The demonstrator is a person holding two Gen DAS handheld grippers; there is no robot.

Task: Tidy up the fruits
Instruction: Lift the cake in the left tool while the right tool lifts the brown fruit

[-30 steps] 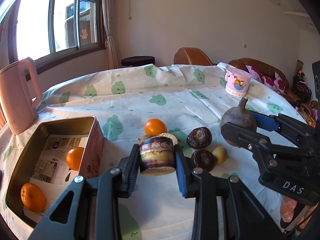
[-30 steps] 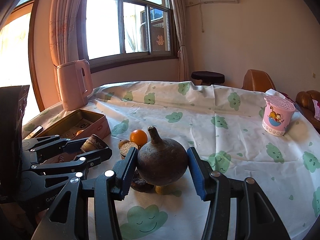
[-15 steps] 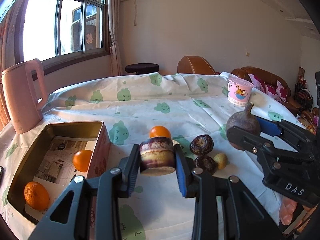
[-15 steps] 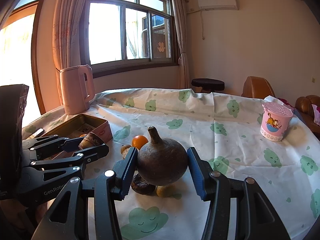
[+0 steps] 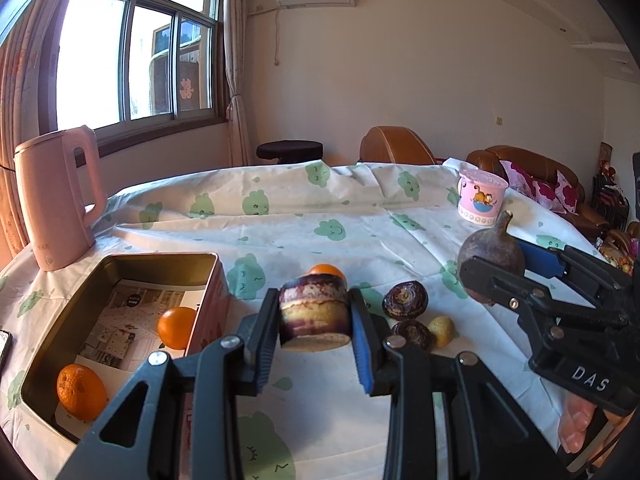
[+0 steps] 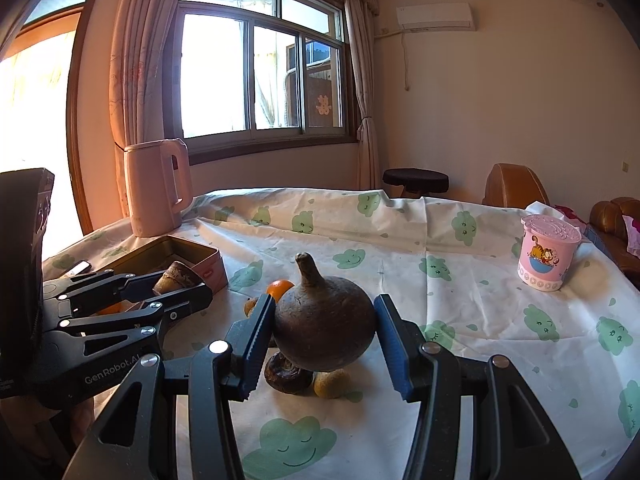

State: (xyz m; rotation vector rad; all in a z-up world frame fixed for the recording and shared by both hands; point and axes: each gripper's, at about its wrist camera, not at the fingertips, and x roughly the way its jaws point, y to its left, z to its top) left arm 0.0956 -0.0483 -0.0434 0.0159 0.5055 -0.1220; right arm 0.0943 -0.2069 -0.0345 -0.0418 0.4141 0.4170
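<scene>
My left gripper (image 5: 314,330) is shut on a cut taro chunk (image 5: 314,312), held above the table right of the tin box (image 5: 120,264). The box holds two oranges (image 5: 176,328) (image 5: 80,392). My right gripper (image 6: 322,344) is shut on a dark round beet with a stem (image 6: 324,328), held above the table; the beet also shows in the left wrist view (image 5: 490,248). On the cloth lie an orange (image 5: 326,269), two dark mangosteens (image 5: 404,300) (image 5: 412,334) and a small yellow fruit (image 5: 441,330).
A pink kettle (image 5: 56,196) stands behind the box at far left. A pink cartoon cup (image 5: 480,200) stands at the table's far right. A phone (image 5: 4,346) lies left of the box. Chairs and a sofa are behind the table.
Both grippers have risen and tilted up with their loads; the table items sit lower in both views. Grips are unchanged.
</scene>
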